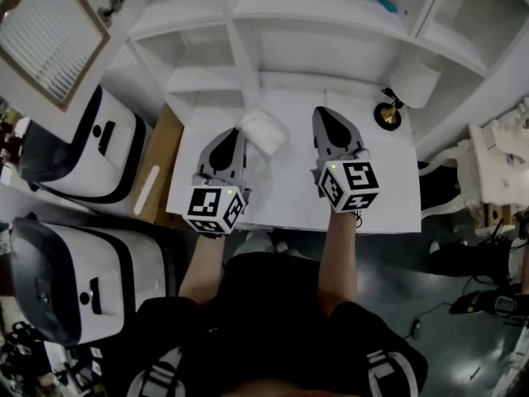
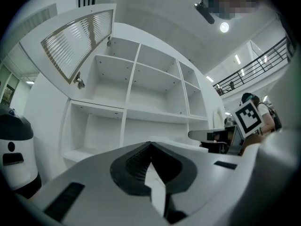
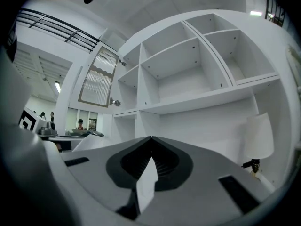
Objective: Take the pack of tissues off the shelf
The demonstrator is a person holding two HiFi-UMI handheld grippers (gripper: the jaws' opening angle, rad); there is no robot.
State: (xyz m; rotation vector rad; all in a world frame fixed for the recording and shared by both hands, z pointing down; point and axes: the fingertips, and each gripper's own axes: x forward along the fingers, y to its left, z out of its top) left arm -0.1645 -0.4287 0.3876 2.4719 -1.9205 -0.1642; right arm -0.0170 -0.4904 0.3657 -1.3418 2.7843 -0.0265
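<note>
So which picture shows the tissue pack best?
The head view: the tissue pack lies in full sight on the white tabletop, by the left gripper tip. The right gripper view shows only a white lump, maybe it; the left gripper view shows nothing clear.

Shelf unit [image 1: 248,7]: white board, smooth, matt. Tabletop [image 1: 289,193]: same finish.
Pack of tissues [image 1: 264,129], centre of head view: soft white wrap, slight sheen.
Left gripper [image 1: 234,135] and right gripper [image 1: 324,114]: matt grey plastic shells, ribbed black pads [image 2: 135,162].
Door frame [image 1: 87,5], upper left: wood-tone.
Lamp base [image 1: 386,115]: glossy, brass-coloured.
</note>
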